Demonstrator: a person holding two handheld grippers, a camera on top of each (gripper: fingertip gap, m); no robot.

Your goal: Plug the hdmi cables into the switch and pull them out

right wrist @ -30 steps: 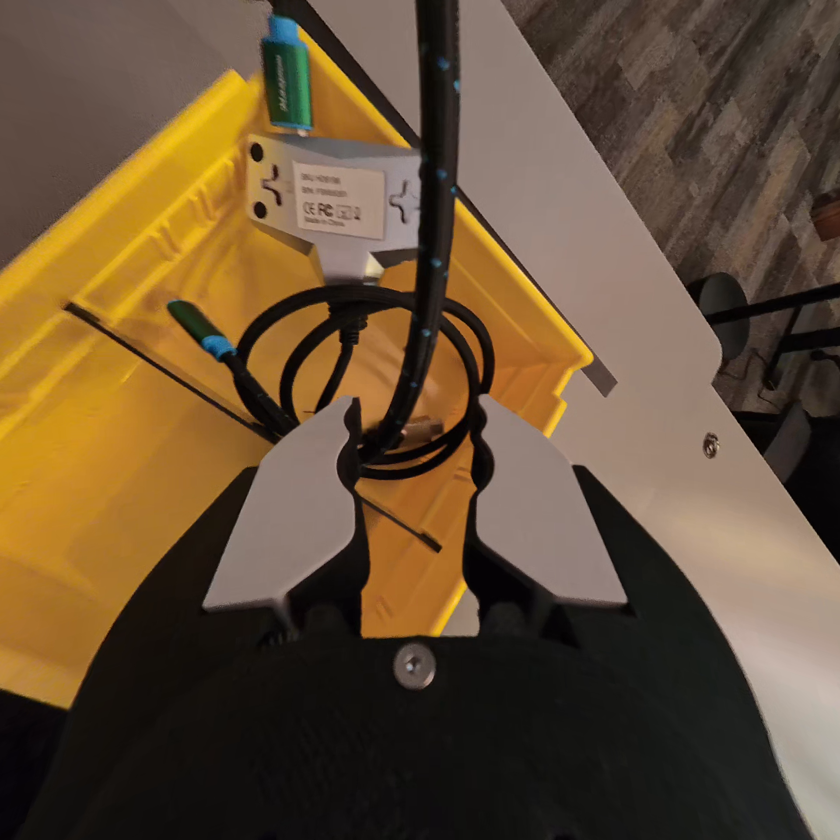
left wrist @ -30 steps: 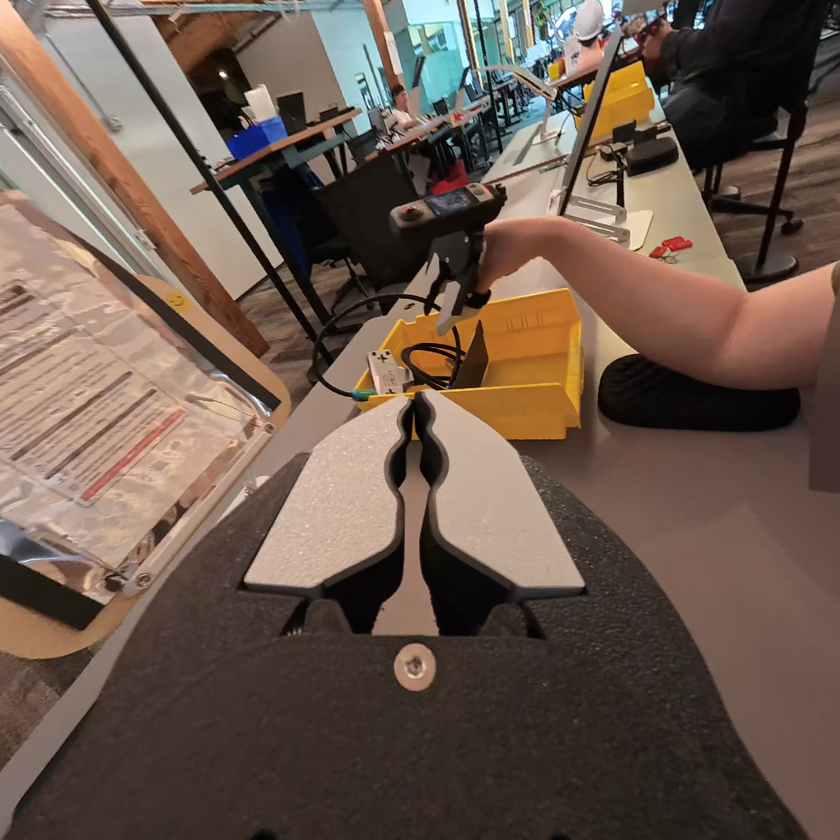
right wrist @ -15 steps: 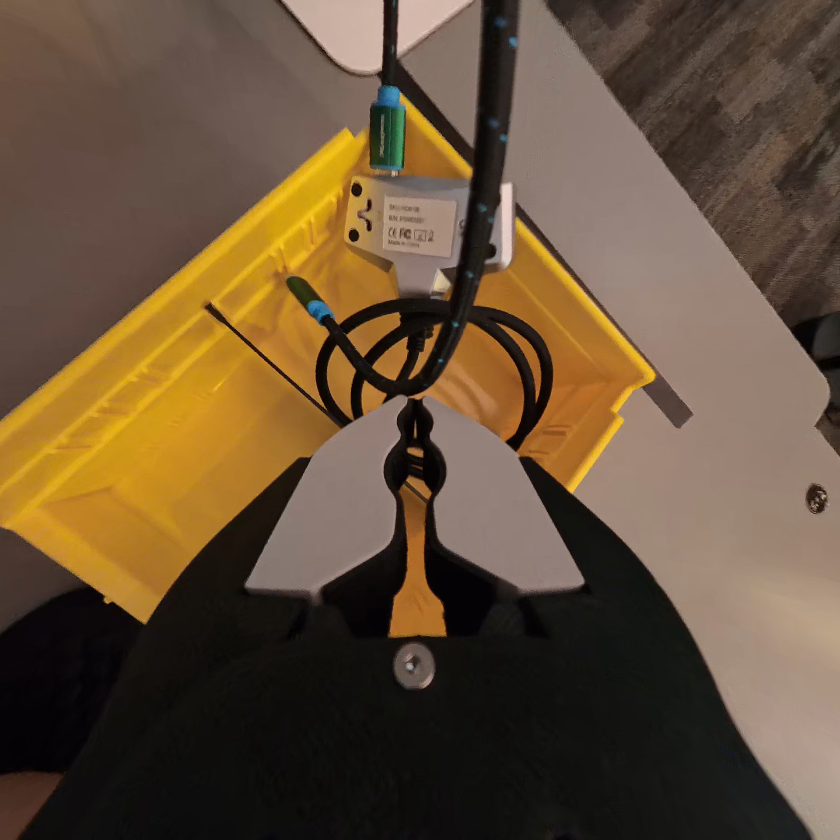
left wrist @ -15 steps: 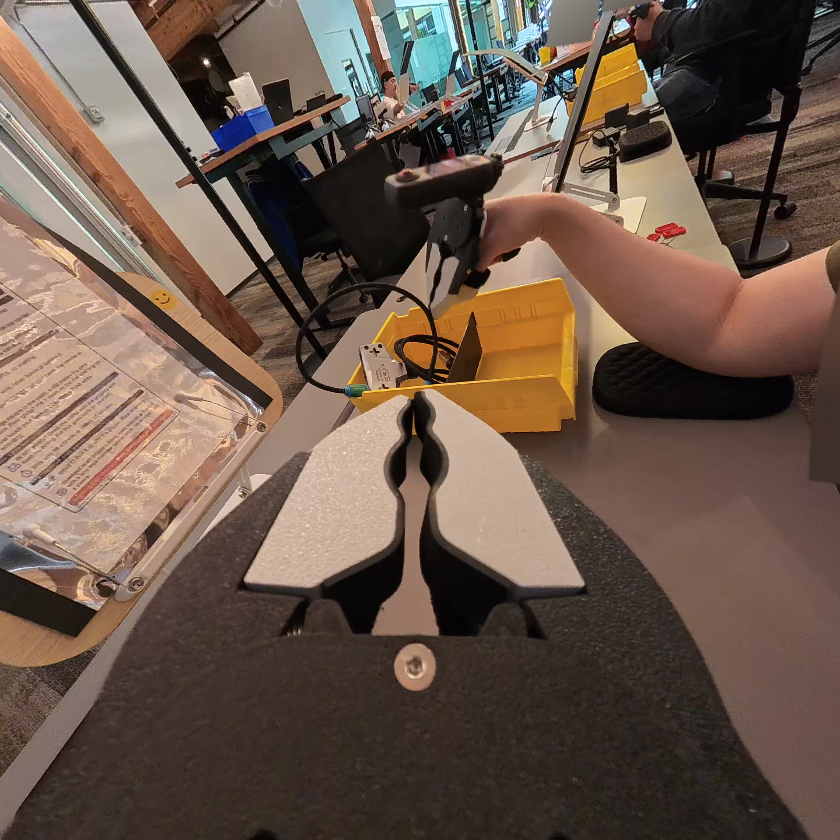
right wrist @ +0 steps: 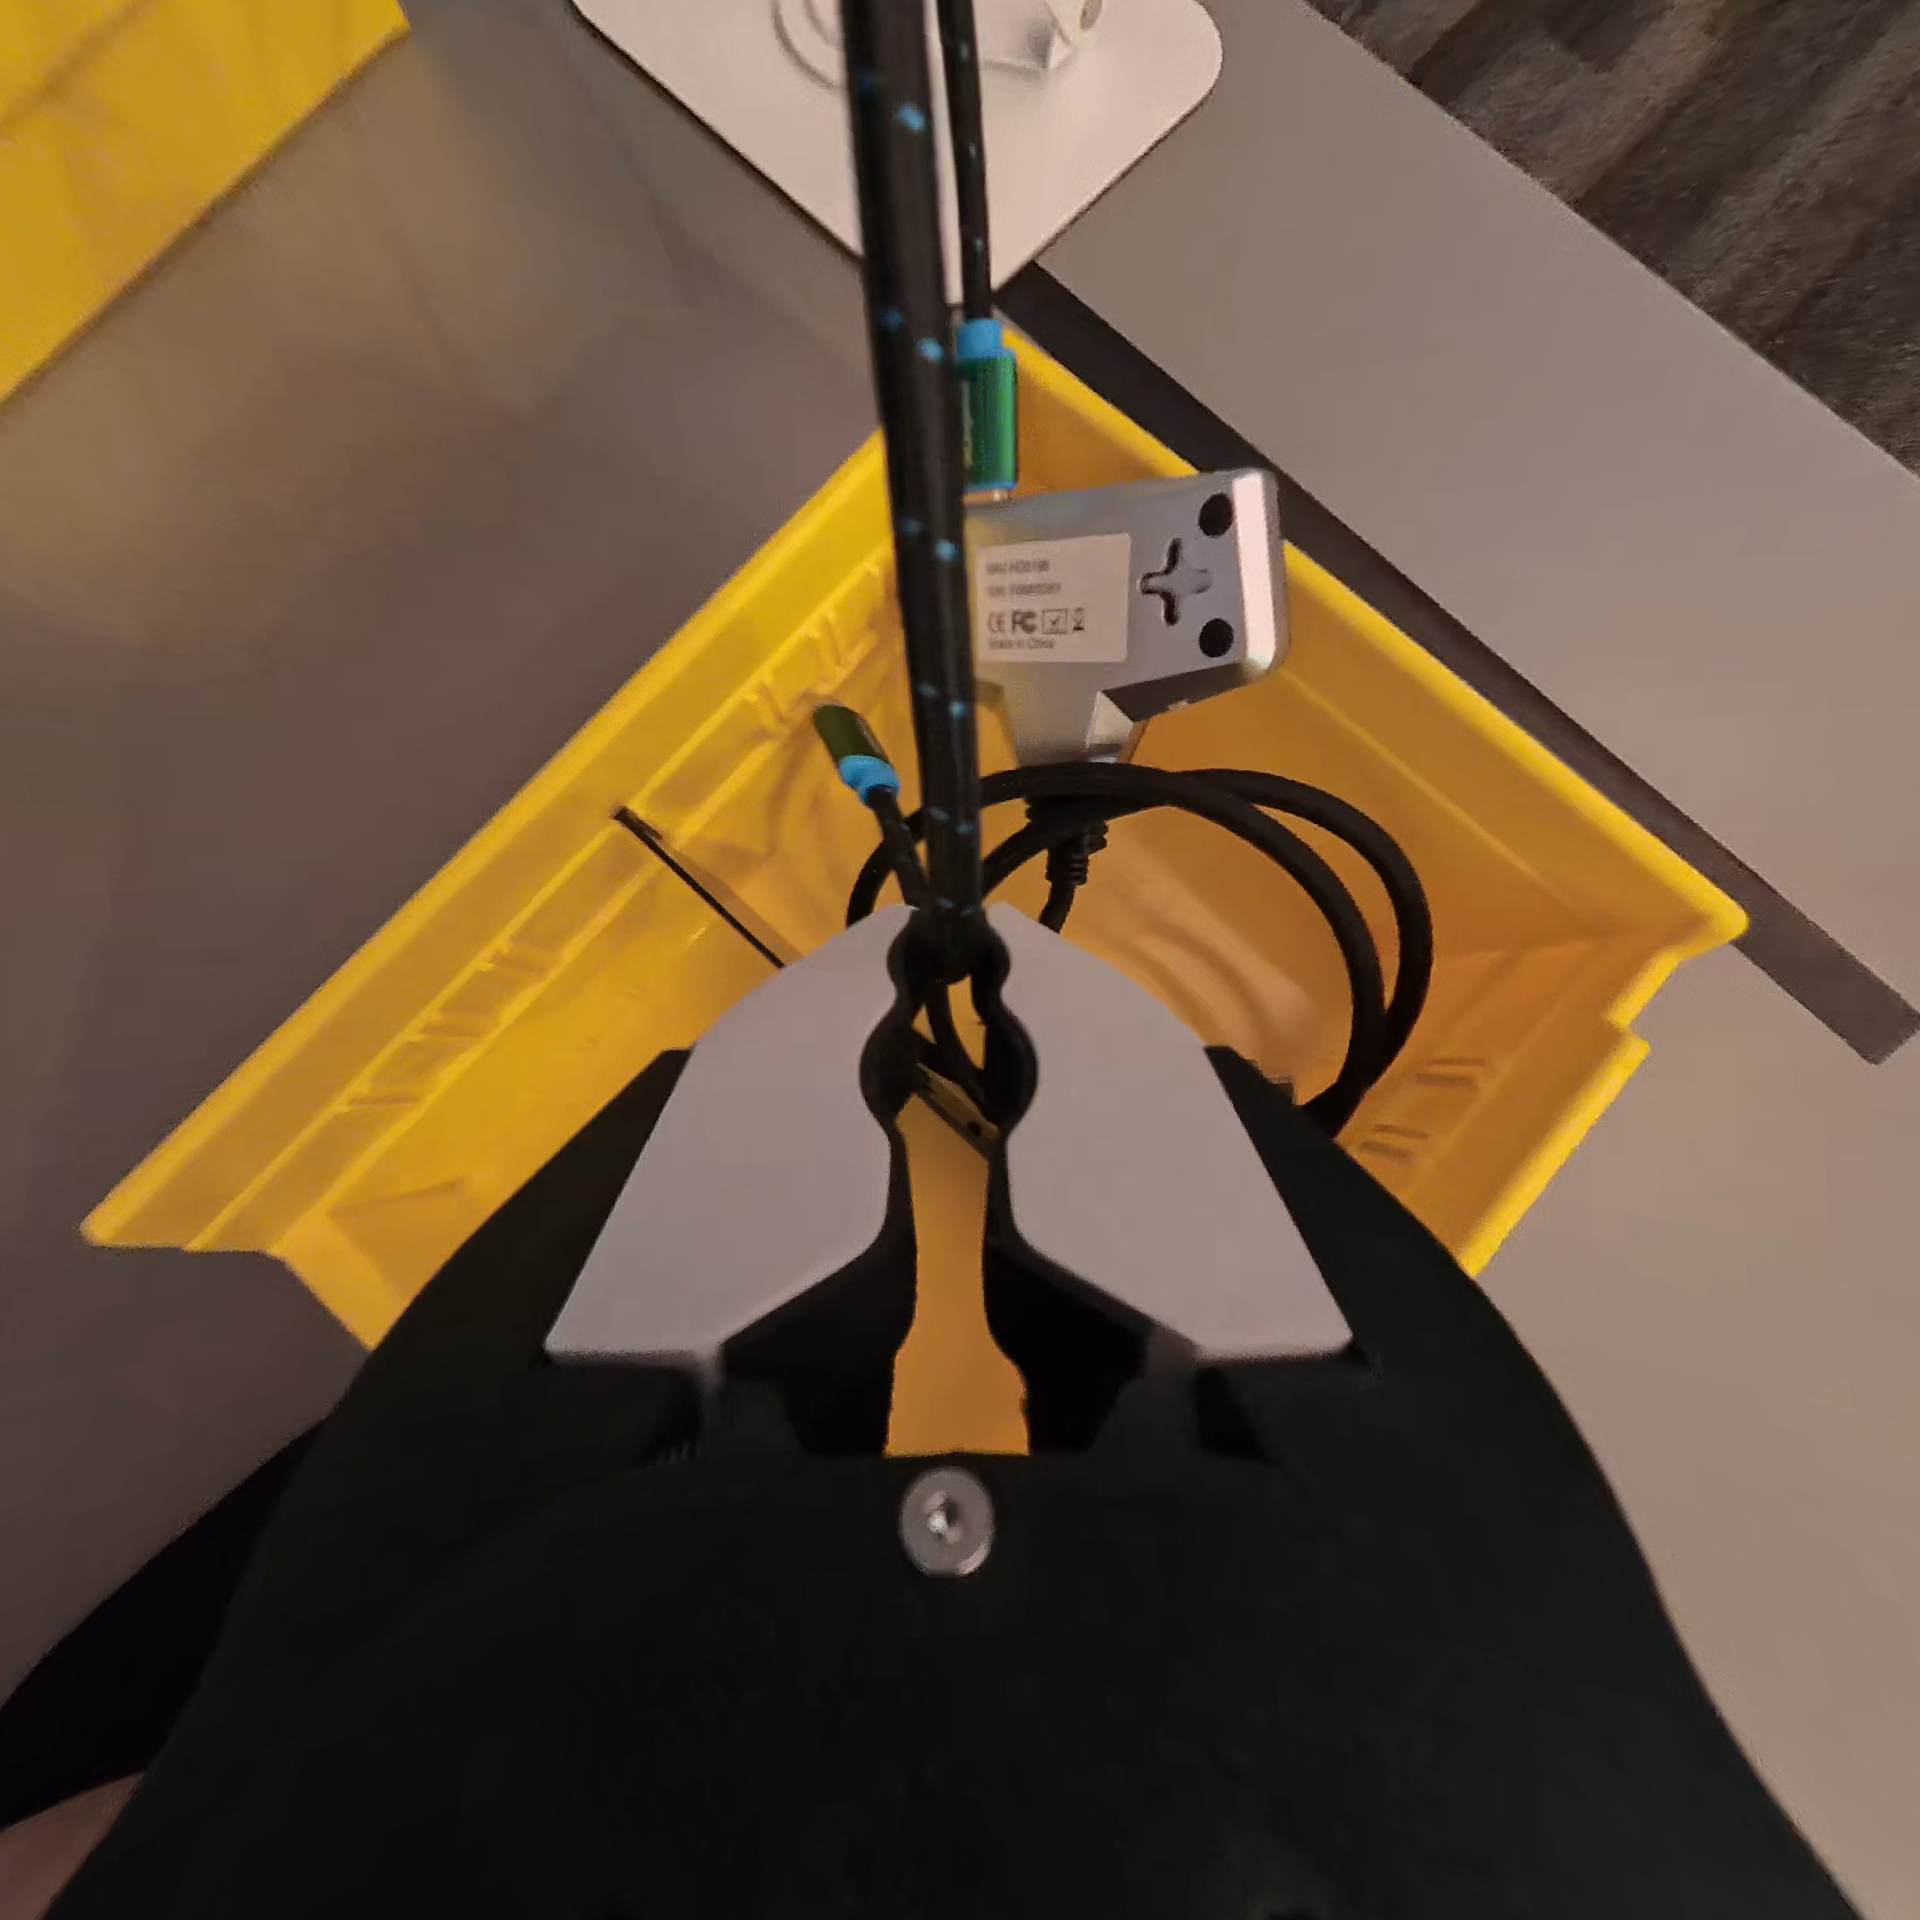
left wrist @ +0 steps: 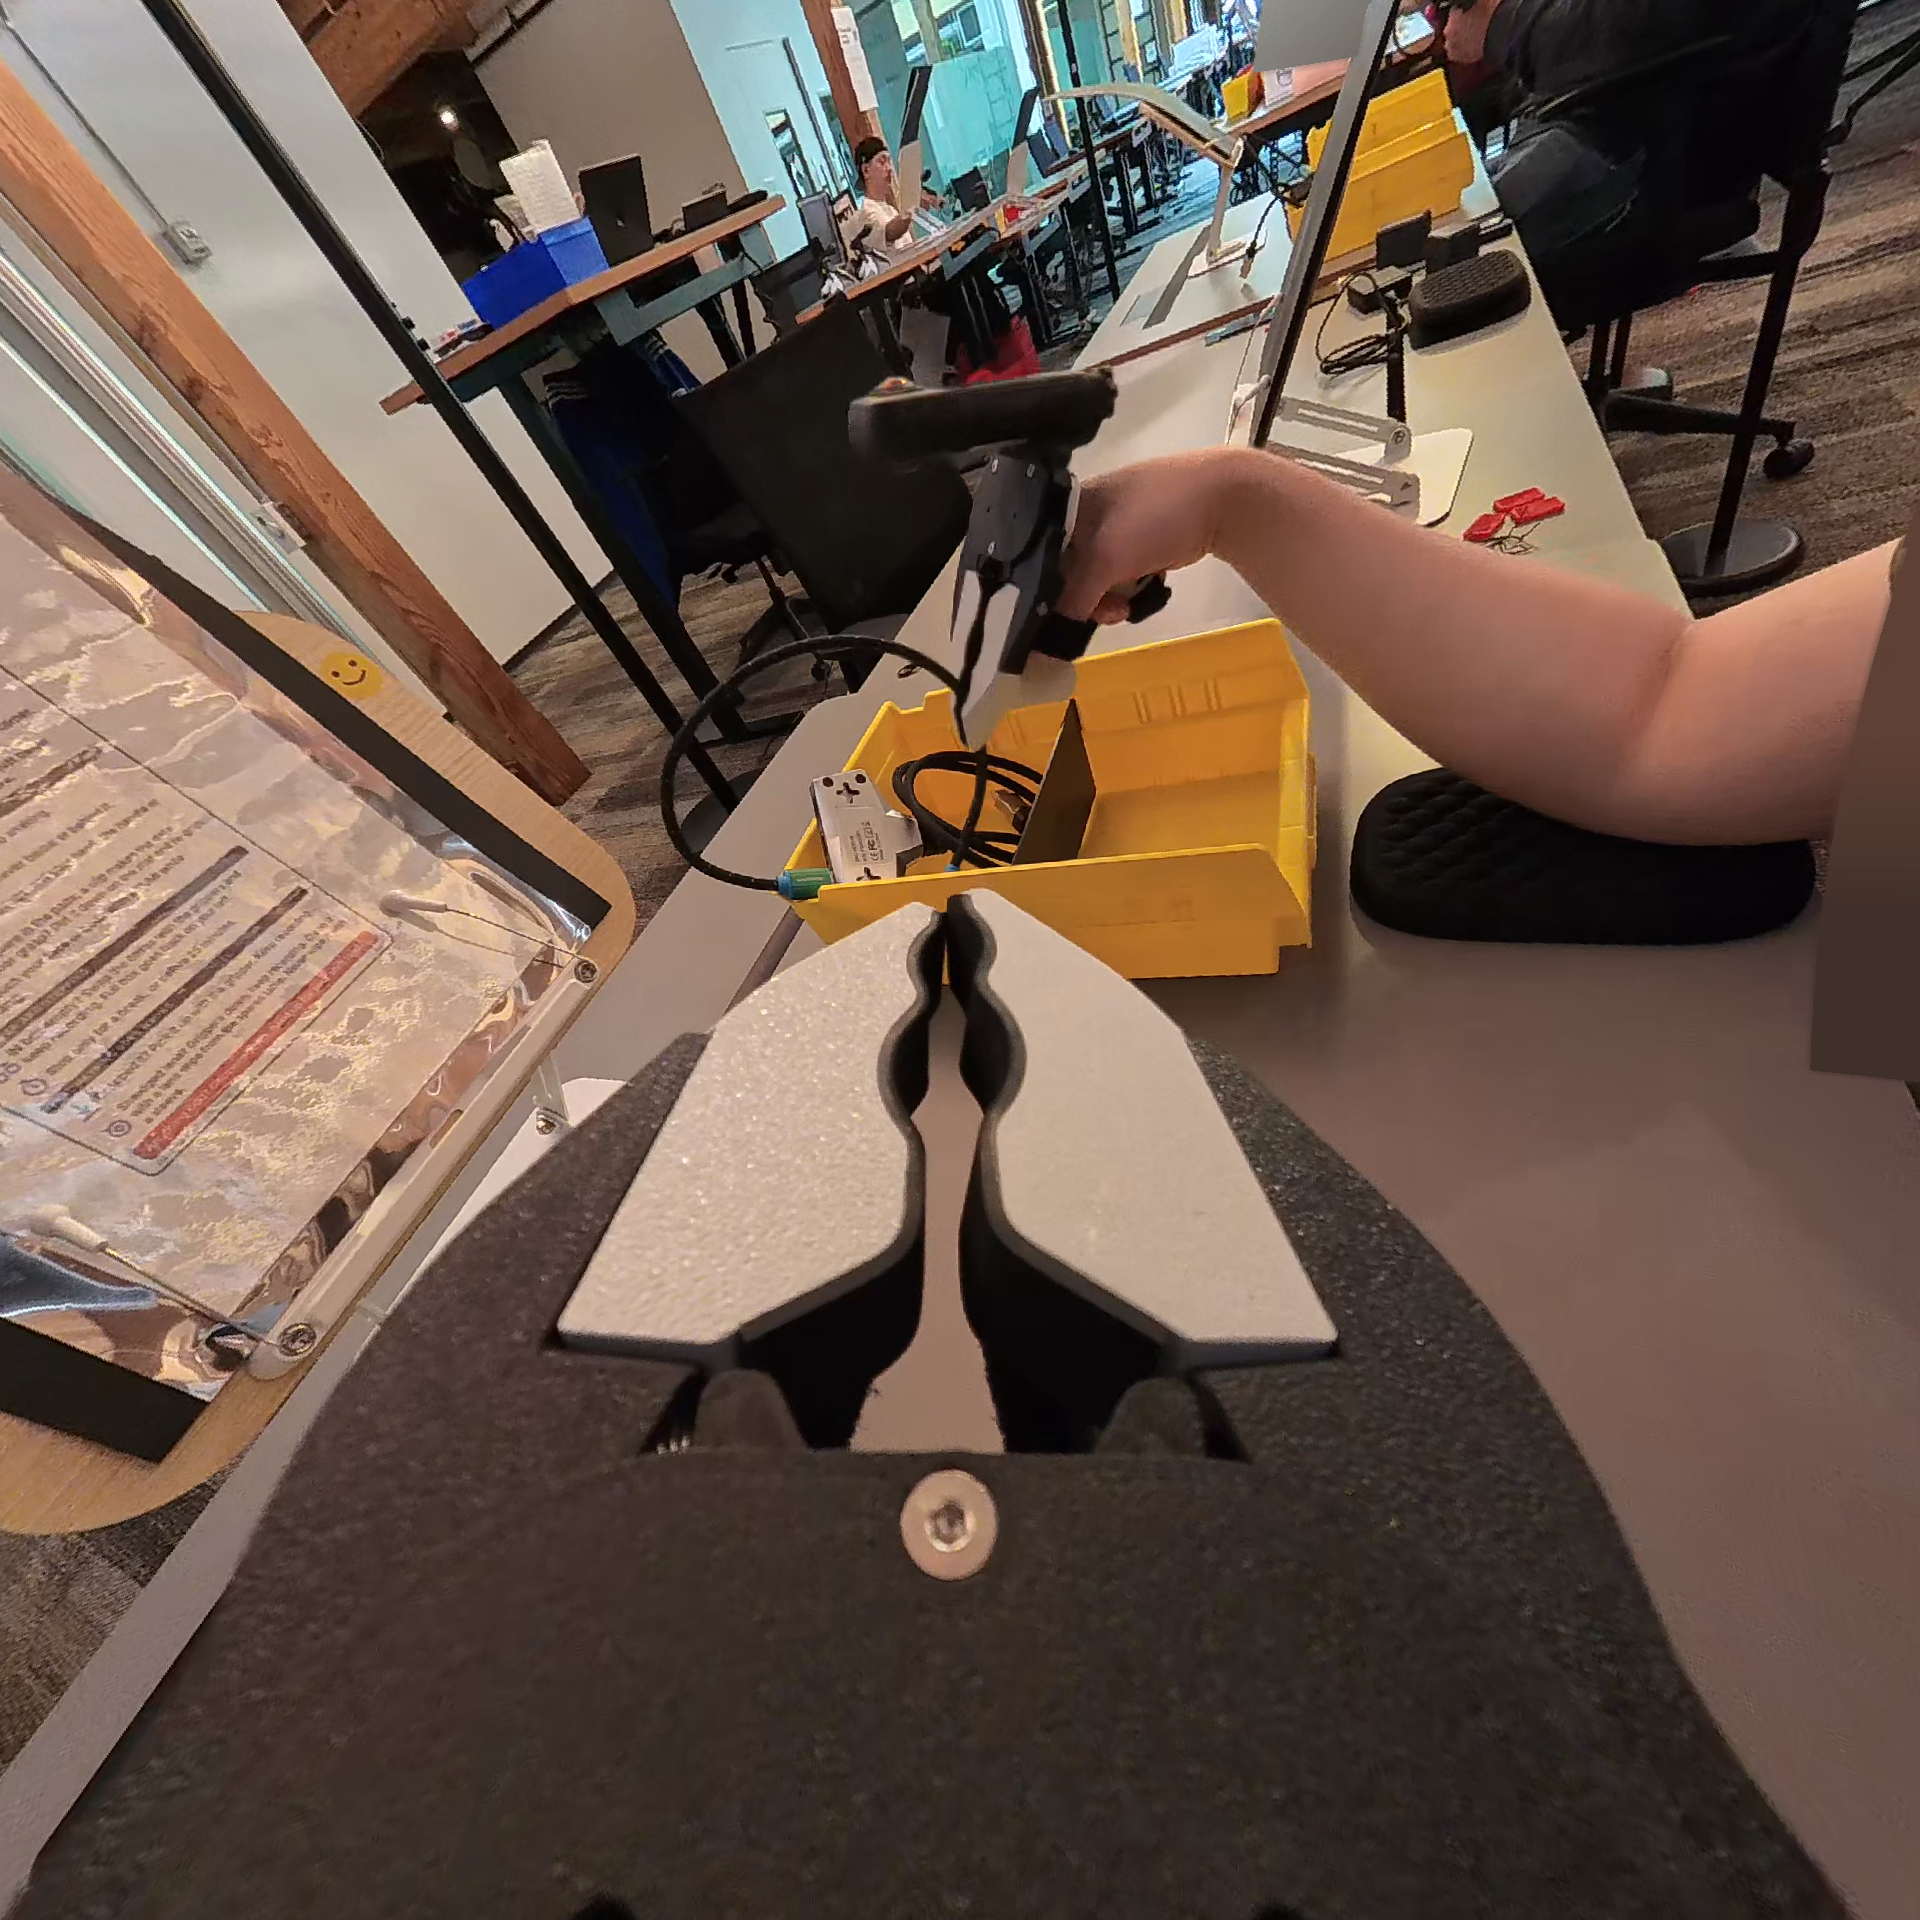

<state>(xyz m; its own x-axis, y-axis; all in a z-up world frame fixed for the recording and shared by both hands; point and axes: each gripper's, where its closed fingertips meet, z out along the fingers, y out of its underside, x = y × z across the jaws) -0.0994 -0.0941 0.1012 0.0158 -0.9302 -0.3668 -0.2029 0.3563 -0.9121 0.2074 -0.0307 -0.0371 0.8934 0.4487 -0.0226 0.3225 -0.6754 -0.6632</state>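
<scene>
A grey HDMI switch [right wrist: 1127, 613] lies in a yellow bin [right wrist: 582, 1018] with a green-and-blue plug [right wrist: 987, 410] in one port and its own black lead coiled beside it. A second green plug [right wrist: 847, 743] lies loose in the bin. My right gripper [right wrist: 951, 920] is shut on a black braided HDMI cable [right wrist: 914, 436] and holds it above the bin. In the left wrist view the right gripper [left wrist: 982, 722] hangs over the bin [left wrist: 1195, 904] and the switch [left wrist: 857, 831]. My left gripper [left wrist: 948, 914] is shut and empty, short of the bin.
A black wrist rest [left wrist: 1579, 868] lies right of the bin. A laminated sheet on a wooden board [left wrist: 239, 997] stands at the left. A monitor stand base [right wrist: 914, 114] sits past the bin. The desk's left edge drops to the floor. Some 35 cm of space lies between my two pairs of fingers.
My right gripper closed on the braided cable inside the bin, then rose, lifting the cable. My left gripper stayed shut and roughly in place.
</scene>
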